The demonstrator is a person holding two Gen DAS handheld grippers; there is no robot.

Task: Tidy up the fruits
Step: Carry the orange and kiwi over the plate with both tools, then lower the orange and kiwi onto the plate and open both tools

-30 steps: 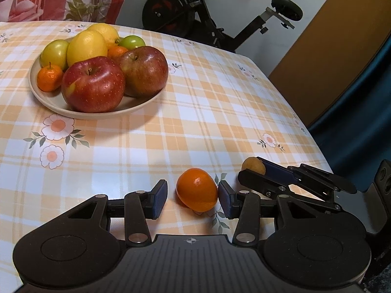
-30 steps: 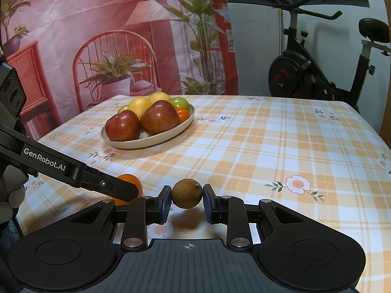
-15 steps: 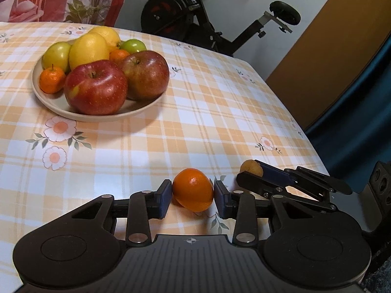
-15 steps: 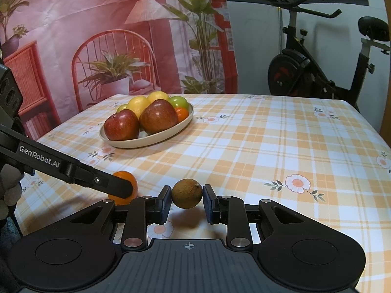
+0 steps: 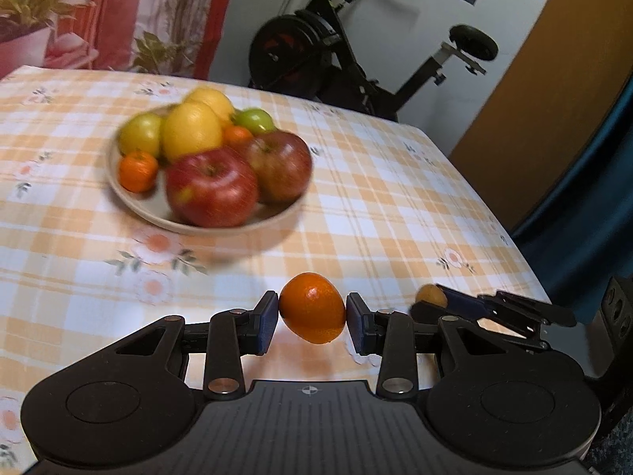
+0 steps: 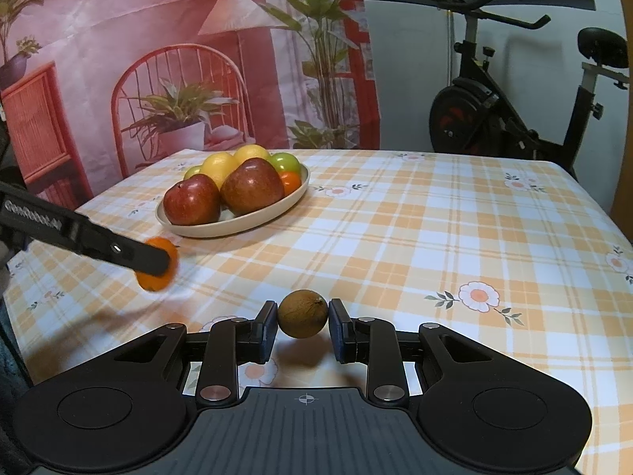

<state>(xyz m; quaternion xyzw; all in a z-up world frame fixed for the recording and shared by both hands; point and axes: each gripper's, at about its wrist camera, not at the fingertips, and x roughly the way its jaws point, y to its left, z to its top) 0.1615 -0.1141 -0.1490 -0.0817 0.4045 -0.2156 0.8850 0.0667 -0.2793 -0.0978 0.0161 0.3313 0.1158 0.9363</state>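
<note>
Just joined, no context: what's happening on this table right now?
A person is sorting fruit with two handheld grippers. The left gripper has just closed its fingers on an orange and holds it off the tablecloth. The right gripper is shut on a small brown fruit. The plate already holds apples, lemons and smaller fruit.

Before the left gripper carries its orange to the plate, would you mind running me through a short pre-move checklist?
1. Left gripper shut on the orange, pads on both sides: ok.
2. Orange off the tablecloth: ok, its shadow lies apart below it.
3. Right gripper shut on the brown fruit: ok.
4. Way to the plate free of obstacles: ok.
5. Free spot on the plate: not ok, the apples and other fruit crowd it; only the near rim is bare.
6. Grip firmness: cannot tell.
</note>
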